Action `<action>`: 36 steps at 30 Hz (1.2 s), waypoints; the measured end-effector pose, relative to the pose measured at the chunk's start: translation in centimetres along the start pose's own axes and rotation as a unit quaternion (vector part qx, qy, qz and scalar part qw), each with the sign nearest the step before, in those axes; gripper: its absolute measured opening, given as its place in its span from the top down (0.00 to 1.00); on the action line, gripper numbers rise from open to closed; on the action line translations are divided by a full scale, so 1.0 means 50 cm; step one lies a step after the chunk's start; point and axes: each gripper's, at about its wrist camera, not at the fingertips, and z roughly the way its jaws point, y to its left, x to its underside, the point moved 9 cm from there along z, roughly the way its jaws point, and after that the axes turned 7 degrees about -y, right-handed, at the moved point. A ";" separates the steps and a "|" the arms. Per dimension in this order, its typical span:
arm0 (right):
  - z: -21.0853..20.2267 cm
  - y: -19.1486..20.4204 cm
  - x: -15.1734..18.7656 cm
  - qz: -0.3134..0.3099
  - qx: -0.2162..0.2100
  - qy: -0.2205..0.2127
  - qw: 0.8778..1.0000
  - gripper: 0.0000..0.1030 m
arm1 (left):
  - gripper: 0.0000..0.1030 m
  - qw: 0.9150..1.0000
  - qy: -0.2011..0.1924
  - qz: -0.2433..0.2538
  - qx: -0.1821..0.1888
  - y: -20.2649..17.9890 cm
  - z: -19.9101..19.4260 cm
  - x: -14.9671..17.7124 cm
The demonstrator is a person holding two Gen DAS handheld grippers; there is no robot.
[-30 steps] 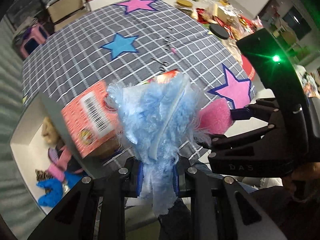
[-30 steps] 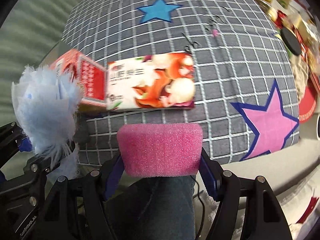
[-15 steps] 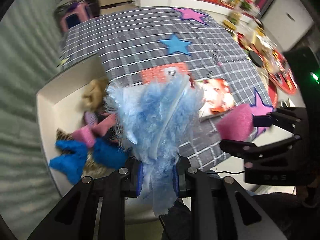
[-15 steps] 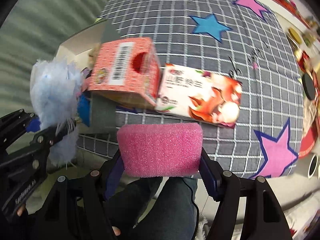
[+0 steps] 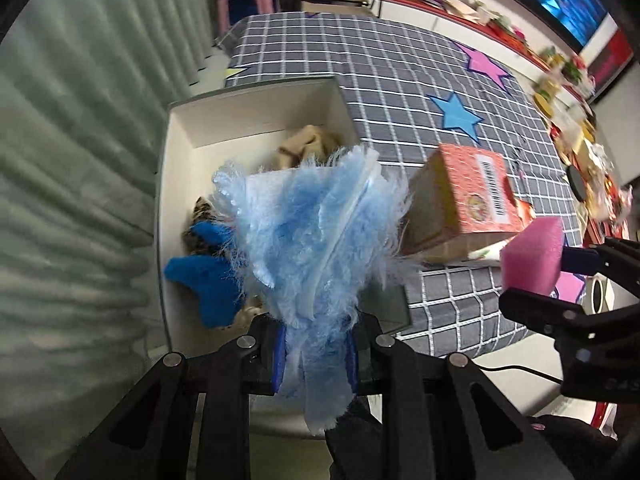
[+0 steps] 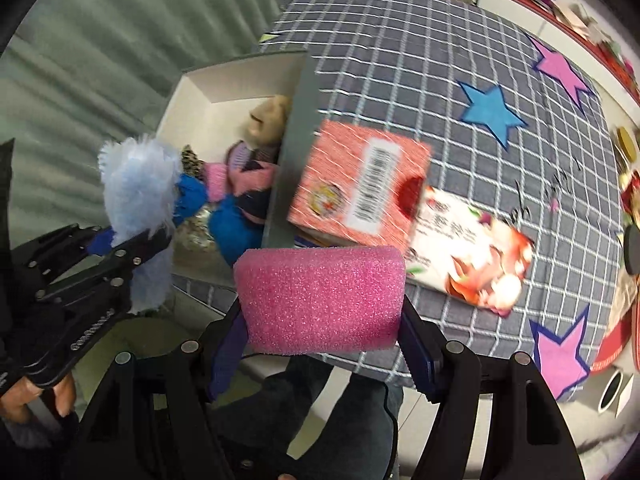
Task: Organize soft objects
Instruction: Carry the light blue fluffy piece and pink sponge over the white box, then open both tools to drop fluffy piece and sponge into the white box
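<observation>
Left gripper point(image 5: 314, 354) clamping narrow on a pale blue fluffy cloth point(image 5: 316, 232), pinched near its lower end so the shaggy bulk is fanning up and out ahead of the jaws. Hanging above the open white storage box point(image 5: 176, 184), near its near-right part, presumably for a drop among the other soft things. Seen from the right wrist view, same left gripper point(image 6: 120, 248) sitting at the left, a person's fingers point(image 6: 52, 396) wrapping its handle.

Right gripper point(image 6: 320, 344) holding a pink sponge point(image 6: 320, 300) across its width, jaws standing fairly wide because the block fills them; pads pressing on both end faces. Waiting over the near table edge, right of the box, not yet above it.

Inside the box: a bright blue plush piece point(image 5: 208, 280), a tan plush point(image 5: 304, 144) at the far end, a leopard-print scrap point(image 6: 191, 162), pink and purple knit items point(image 6: 240, 172).

Just right of the box wall, a red carton with barcode point(image 6: 360, 184) leaning on it, with a printed tissue pack point(image 6: 476, 256) touching the carton's right side. All resting on the grey checked tablecloth point(image 6: 400, 60) with pink and blue stars.

Judging: blue cloth likely going in first, sponge needing a shift left. Risk: long fibres catching on the pads at release.
</observation>
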 end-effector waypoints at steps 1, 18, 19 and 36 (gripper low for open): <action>0.001 0.007 -0.005 -0.005 -0.002 0.000 1.000 0.31 | 0.75 1.000 0.001 -0.004 -0.001 0.006 0.001 0.001; 0.010 0.037 -0.013 -0.027 -0.007 0.007 1.000 0.31 | 0.75 1.000 0.007 -0.015 -0.001 0.021 0.011 0.004; 0.010 0.036 -0.013 -0.027 -0.007 0.007 1.000 0.31 | 0.75 1.000 0.006 -0.013 -0.001 0.021 0.011 0.003; 0.022 0.098 -0.125 -0.043 -0.031 -0.012 0.999 0.31 | 0.44 0.998 -0.020 -0.059 -0.021 0.080 0.015 -0.080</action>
